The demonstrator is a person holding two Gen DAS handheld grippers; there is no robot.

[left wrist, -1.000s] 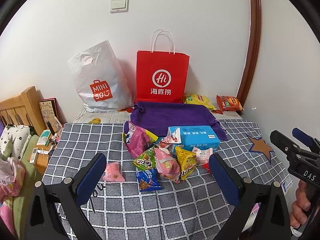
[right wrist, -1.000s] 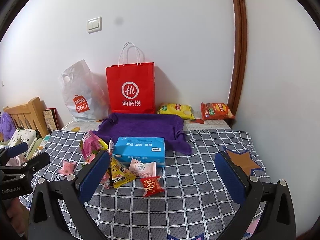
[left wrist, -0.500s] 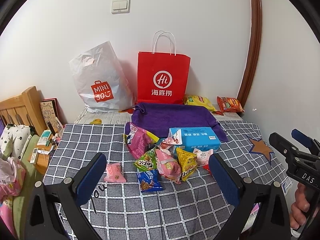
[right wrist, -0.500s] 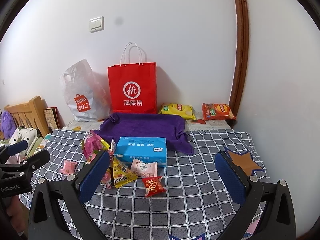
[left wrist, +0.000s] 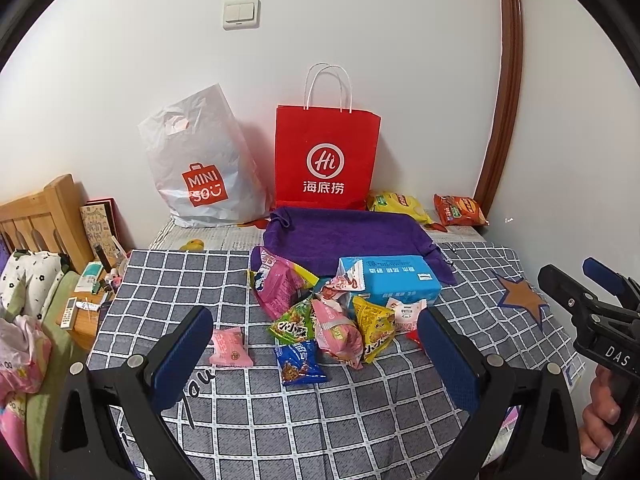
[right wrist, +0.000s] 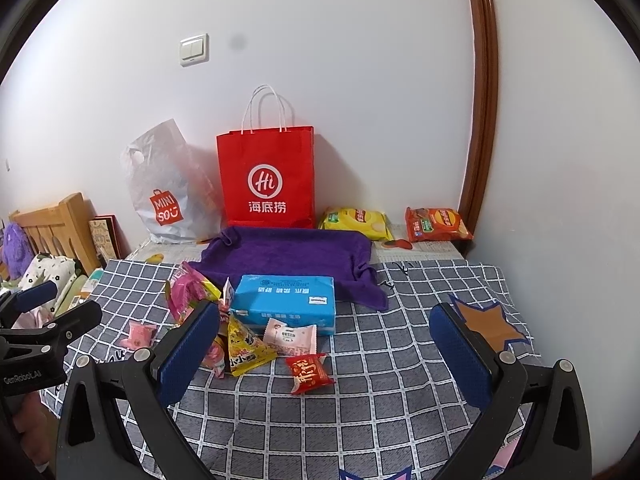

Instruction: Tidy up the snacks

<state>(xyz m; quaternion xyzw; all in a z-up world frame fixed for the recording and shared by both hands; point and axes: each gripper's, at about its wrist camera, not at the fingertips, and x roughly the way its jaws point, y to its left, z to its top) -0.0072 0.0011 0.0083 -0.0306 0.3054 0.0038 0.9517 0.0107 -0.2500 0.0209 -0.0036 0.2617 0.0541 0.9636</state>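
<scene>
Red packet [left wrist: 413, 335] half behind left claw [left wrist: 316, 350]

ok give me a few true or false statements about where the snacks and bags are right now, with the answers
1. The red paper bag stands upright against the wall. True.
2. The blue box lies on its side inside the white plastic bag. False: it sits out on the checked cloth, its far edge at the purple towel.
3. The small red packet lies apart from the pile, on the checked cloth. True.
4. The left gripper is shut on the pink packet. False: its jaws are wide open and hold nothing.
5. The yellow chip bag and the orange chip bag lie by the wall, behind the towel. True.
6. The right gripper grips the towel. False: it is open, holding nothing.
</scene>
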